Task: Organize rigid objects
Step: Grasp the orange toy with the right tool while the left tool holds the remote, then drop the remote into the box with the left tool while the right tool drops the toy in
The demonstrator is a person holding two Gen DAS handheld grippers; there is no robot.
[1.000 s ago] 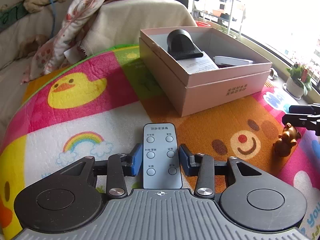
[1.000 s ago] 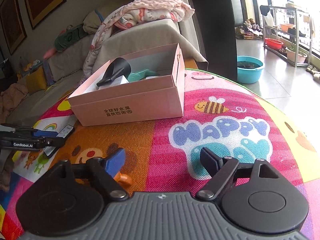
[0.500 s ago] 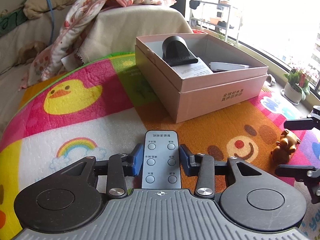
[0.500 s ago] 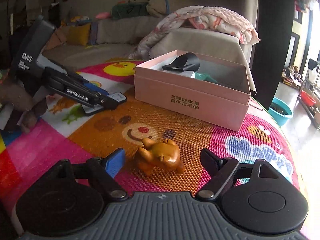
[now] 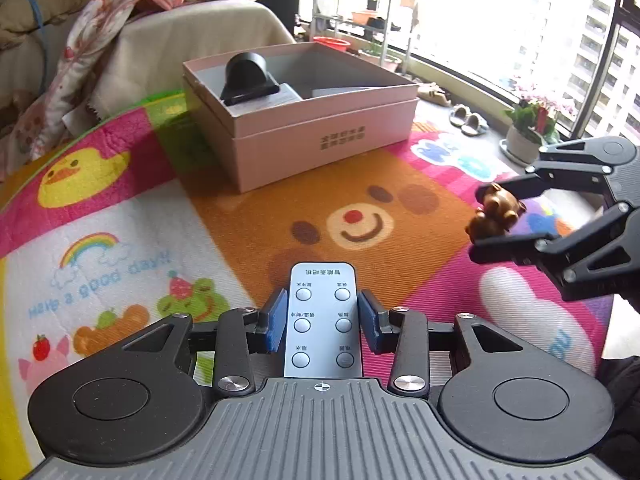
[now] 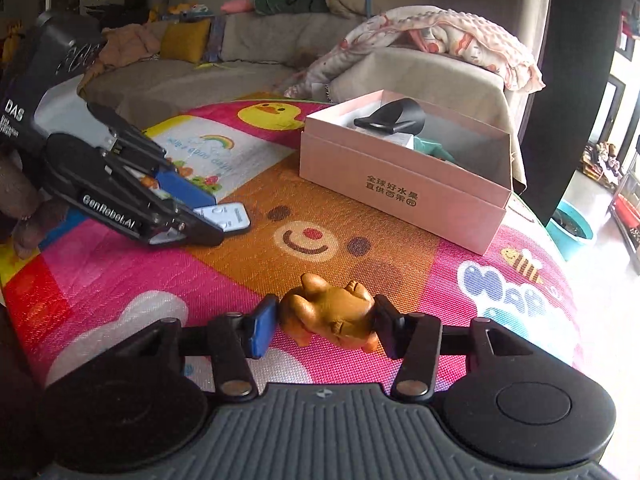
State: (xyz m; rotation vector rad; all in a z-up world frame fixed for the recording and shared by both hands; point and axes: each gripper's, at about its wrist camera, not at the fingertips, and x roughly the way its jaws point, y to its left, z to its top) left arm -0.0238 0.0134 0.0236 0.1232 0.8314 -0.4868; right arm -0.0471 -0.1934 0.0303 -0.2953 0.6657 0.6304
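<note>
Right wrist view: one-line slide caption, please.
Right gripper closing on a brown animal figurine above the play mat, pink box ahead.

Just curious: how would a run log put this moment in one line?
left gripper: holds remote | right gripper: closing on pig figurine | pink box: open

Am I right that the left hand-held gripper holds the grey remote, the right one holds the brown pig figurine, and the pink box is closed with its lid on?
Not quite. The pink box is open, with a black object inside, as the left wrist view shows. The left hand-held gripper does hold the grey remote, and the right hand-held gripper the brown pig figurine.
</note>
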